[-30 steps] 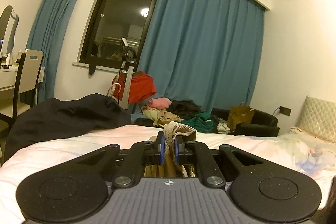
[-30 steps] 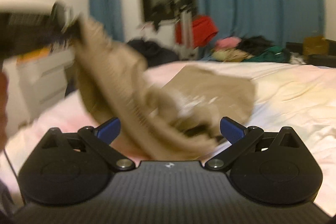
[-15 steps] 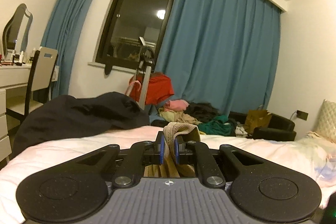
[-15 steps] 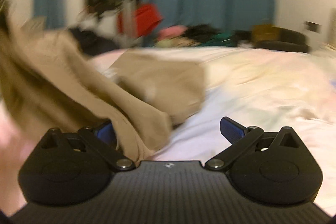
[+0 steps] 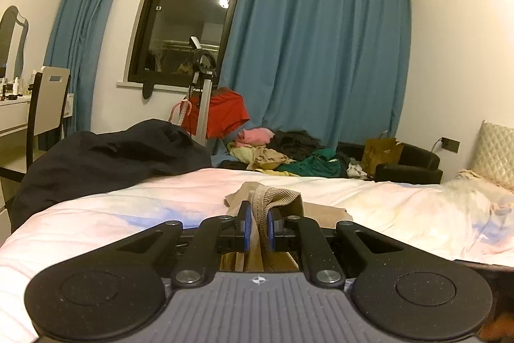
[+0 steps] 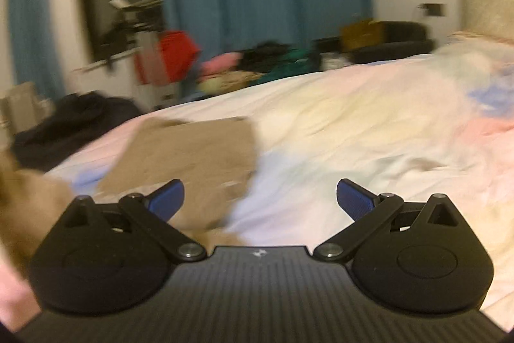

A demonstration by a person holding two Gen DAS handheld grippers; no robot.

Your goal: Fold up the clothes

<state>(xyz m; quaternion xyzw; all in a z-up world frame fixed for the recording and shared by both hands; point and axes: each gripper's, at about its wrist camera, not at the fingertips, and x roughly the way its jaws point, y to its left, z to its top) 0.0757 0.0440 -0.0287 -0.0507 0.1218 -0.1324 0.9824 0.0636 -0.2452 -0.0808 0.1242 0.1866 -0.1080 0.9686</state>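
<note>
A tan ribbed garment (image 6: 189, 156) lies partly spread on the bed (image 6: 369, 130), its left end lifted off the sheet. My left gripper (image 5: 256, 225) is shut on the garment's ribbed hem (image 5: 276, 198), which bunches up between the blue pads. The rest of the cloth hangs below the jaws. My right gripper (image 6: 260, 201) is open and empty, just above the sheet at the garment's near right edge. The right wrist view is blurred by motion.
A black garment (image 5: 106, 163) is heaped at the bed's left end. Beyond the bed are a pile of clothes (image 5: 282, 156), a stand with a red cloth (image 5: 225, 113), a black sofa (image 5: 408, 166), a chair (image 5: 45, 108) and a dresser at left.
My left gripper has stayed shut on the hem while its view swung left. My right gripper has swung right, away from the lifted cloth, and stays open.
</note>
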